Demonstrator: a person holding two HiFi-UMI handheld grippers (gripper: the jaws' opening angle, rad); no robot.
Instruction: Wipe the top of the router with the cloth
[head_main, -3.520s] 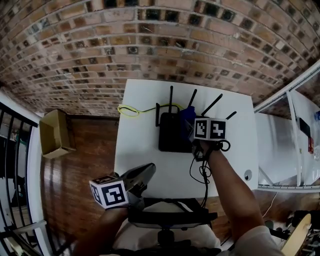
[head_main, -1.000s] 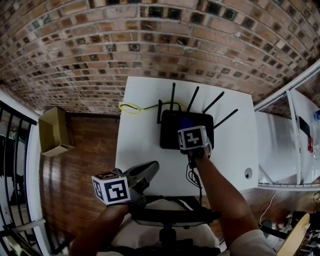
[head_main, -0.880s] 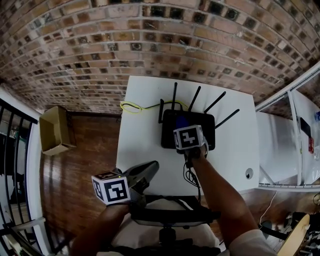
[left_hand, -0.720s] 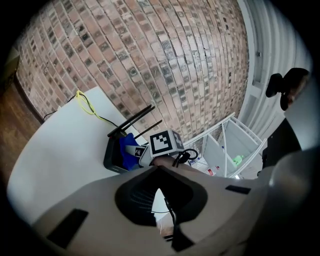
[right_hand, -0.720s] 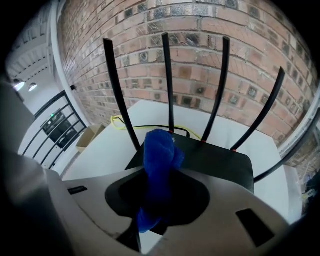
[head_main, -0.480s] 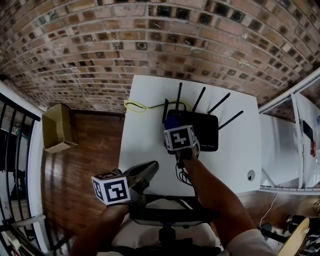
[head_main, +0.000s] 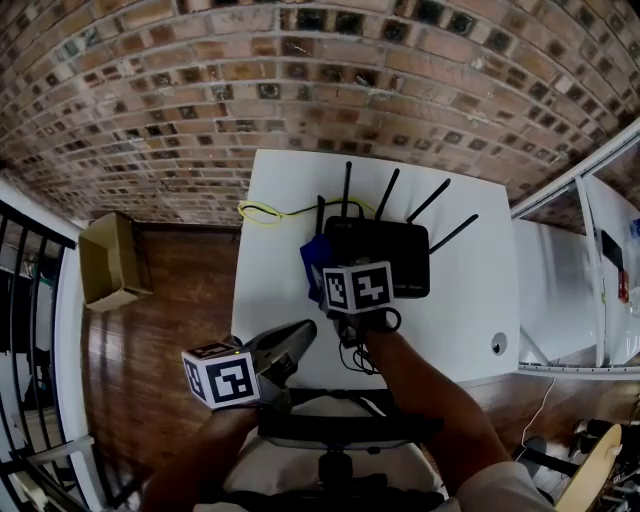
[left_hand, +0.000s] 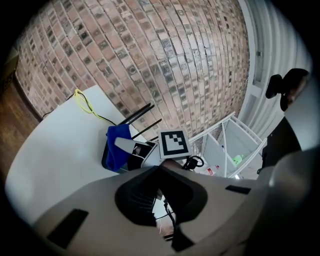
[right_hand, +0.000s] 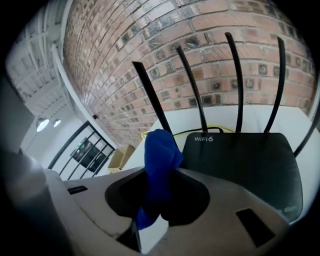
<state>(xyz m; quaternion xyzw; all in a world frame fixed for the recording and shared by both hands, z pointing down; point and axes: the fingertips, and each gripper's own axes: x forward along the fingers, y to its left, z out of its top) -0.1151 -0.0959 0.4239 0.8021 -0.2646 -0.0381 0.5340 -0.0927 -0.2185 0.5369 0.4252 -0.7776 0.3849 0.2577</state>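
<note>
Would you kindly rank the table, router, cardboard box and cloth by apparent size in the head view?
1. Table
2. Router and cardboard box: about alike, so unranked; the box lies farther, on the floor
3. Cloth, smallest

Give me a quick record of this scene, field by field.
table: white, against a brick wall
router: black, antennas up, on the table
cloth: blue, at the router's left edge
right gripper: shut on the cloth
left gripper: shut, empty, by the table's near edge
cable: yellow, behind the router
</note>
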